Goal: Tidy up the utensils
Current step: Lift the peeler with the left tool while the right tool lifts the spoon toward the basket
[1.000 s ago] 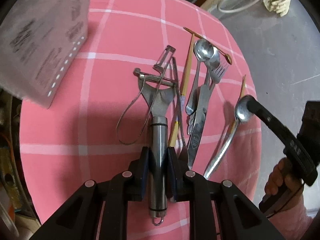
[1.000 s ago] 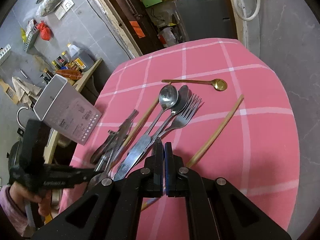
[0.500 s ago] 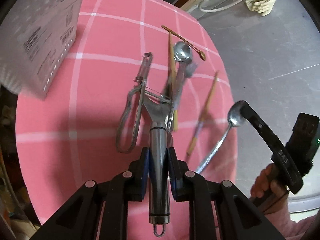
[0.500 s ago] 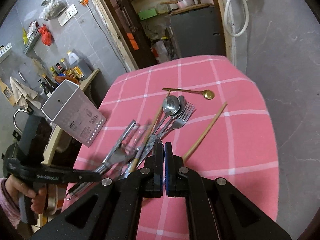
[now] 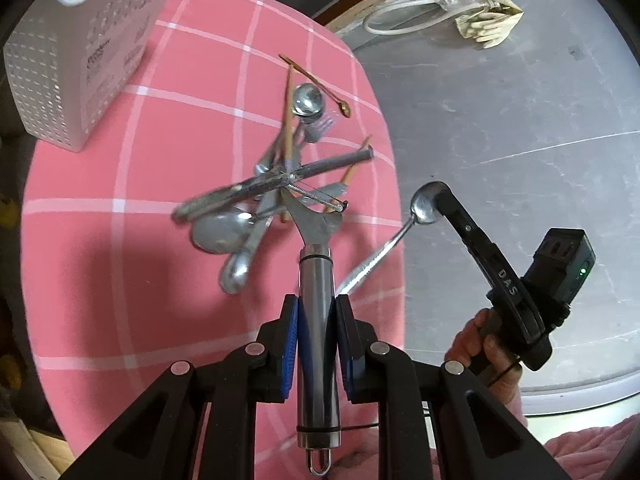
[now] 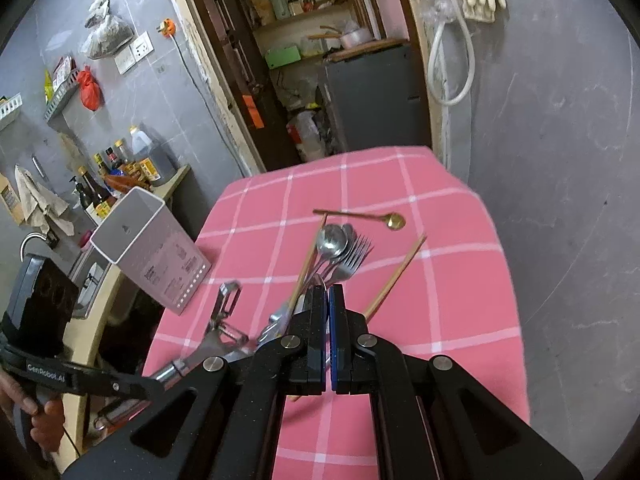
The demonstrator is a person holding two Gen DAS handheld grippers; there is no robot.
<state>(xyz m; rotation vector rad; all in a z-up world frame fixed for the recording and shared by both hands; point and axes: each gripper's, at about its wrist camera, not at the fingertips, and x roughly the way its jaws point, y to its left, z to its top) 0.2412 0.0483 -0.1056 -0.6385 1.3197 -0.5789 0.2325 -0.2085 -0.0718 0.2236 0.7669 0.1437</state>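
My left gripper [image 5: 316, 320] is shut on the steel handle of a peeler [image 5: 316, 280] and holds it lifted above the pink checked table [image 5: 120, 264]; a second, blurred metal tool [image 5: 272, 184] hangs across its blade. My right gripper [image 6: 329, 304] is shut on a steel spoon [image 5: 426, 204], held off the table's right edge; the spoon is mostly hidden in the right wrist view. On the table lie a spoon [image 6: 332, 238], a fork [image 6: 352, 258], two wooden chopsticks [image 6: 396, 276], and a gold spoon [image 6: 360, 216]. A white perforated utensil holder [image 5: 76, 60] stands at the far left.
The table edge drops to a grey floor [image 5: 520, 120] on the right. A counter with bottles [image 6: 120, 168] and a sink lies left of the table. An open doorway with shelves [image 6: 312, 40] is behind it.
My left gripper lifted the peeler higher off the pile and a second tool swung across its blade. My right gripper rose and pulled back with the spoon.
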